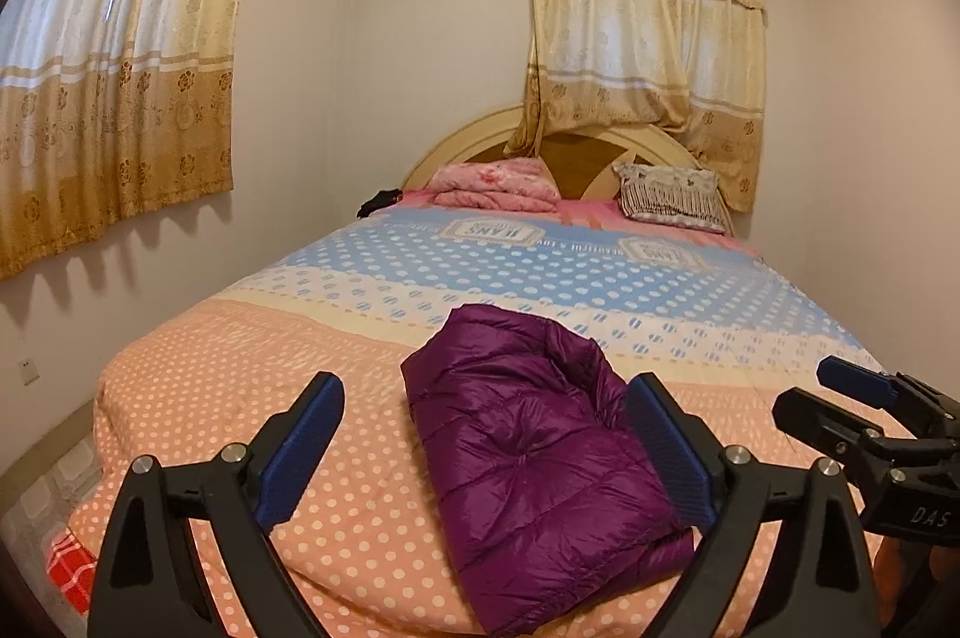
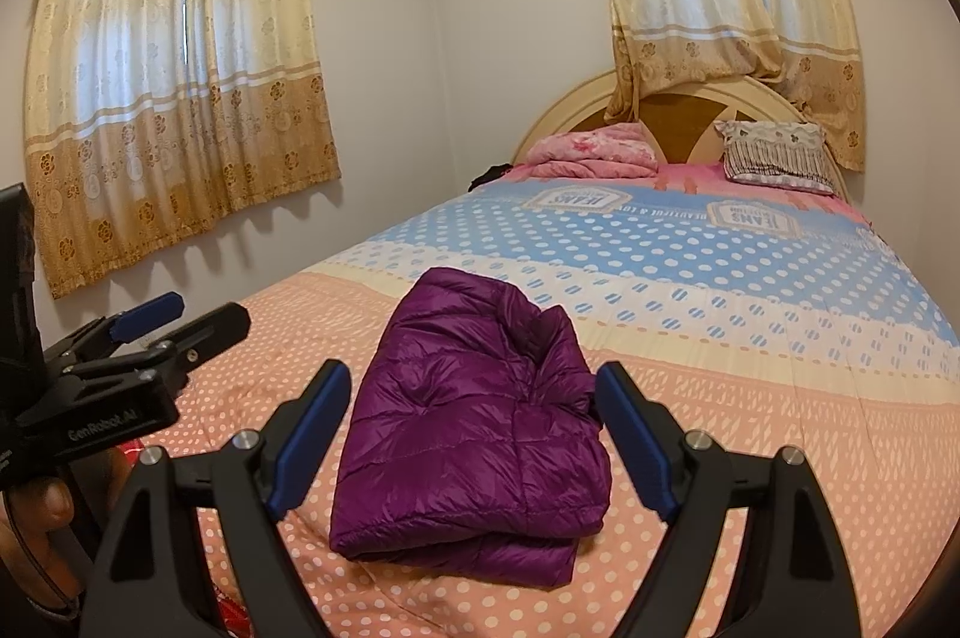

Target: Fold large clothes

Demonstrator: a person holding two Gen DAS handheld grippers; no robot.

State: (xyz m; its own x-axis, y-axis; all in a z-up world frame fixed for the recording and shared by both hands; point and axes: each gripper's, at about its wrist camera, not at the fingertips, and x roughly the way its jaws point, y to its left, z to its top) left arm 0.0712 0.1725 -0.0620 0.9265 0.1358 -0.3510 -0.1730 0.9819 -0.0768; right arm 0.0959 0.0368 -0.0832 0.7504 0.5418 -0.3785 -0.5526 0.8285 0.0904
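Note:
A purple puffer jacket (image 1: 528, 458) (image 2: 468, 434) lies folded into a thick bundle on the peach, dotted part of the bedspread (image 1: 210, 398) (image 2: 780, 428), near the foot of the bed. My left gripper (image 1: 486, 389) is open, its blue pads wide apart, and the jacket shows between them without touching either. My right gripper (image 2: 474, 374) is open too and frames the same bundle from slightly to the right. Each gripper appears in the other's view: the right gripper (image 1: 810, 395) at the right edge, the left gripper (image 2: 207, 314) at the left edge, held by a hand (image 2: 42, 512).
A folded pink blanket (image 1: 498, 185) and a patterned pillow (image 1: 672, 197) lie by the rounded headboard (image 1: 576, 152). A small black object (image 1: 378, 203) sits at the bed's far left corner. Curtained windows flank the bed. A red cloth (image 1: 69, 566) lies low at the left.

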